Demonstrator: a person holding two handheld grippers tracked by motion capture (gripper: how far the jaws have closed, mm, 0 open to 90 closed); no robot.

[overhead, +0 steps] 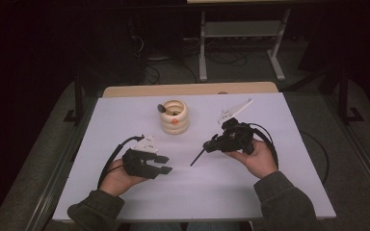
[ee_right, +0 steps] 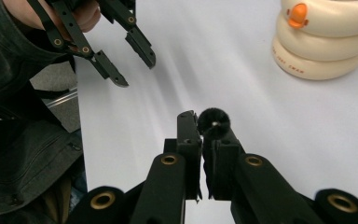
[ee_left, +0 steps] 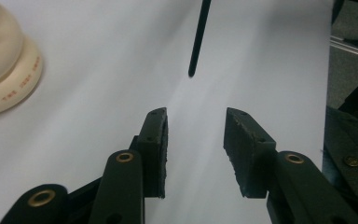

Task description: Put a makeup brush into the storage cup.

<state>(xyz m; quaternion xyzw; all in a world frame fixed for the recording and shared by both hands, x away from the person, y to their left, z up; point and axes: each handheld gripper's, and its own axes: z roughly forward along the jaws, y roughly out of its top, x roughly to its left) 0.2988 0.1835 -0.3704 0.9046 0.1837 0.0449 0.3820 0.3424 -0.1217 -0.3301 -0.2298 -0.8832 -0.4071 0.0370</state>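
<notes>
A cream ringed pot (overhead: 175,120) with an orange knob on its front stands at the back middle of the white table (overhead: 125,120). A dark-tipped stick (overhead: 163,109) leans out of the pot. My right gripper (overhead: 211,144) is shut on a thin black stick (overhead: 197,157), which points down-left toward the left gripper. In the right gripper view the stick's round end (ee_right: 213,122) sits pinched between the jaws of the right gripper (ee_right: 203,123). My left gripper (overhead: 164,163) hovers open and empty, and its view shows the stick's tip (ee_left: 198,42) ahead of the left gripper (ee_left: 196,135).
The pot (ee_left: 4,70) lies to the left of the left gripper's jaws; in the right gripper view the pot (ee_right: 326,42) is at the upper right and the left gripper (ee_right: 130,60) at the upper left. A wooden edge (overhead: 188,89) borders the table's back, with a metal stand (overhead: 241,43) behind.
</notes>
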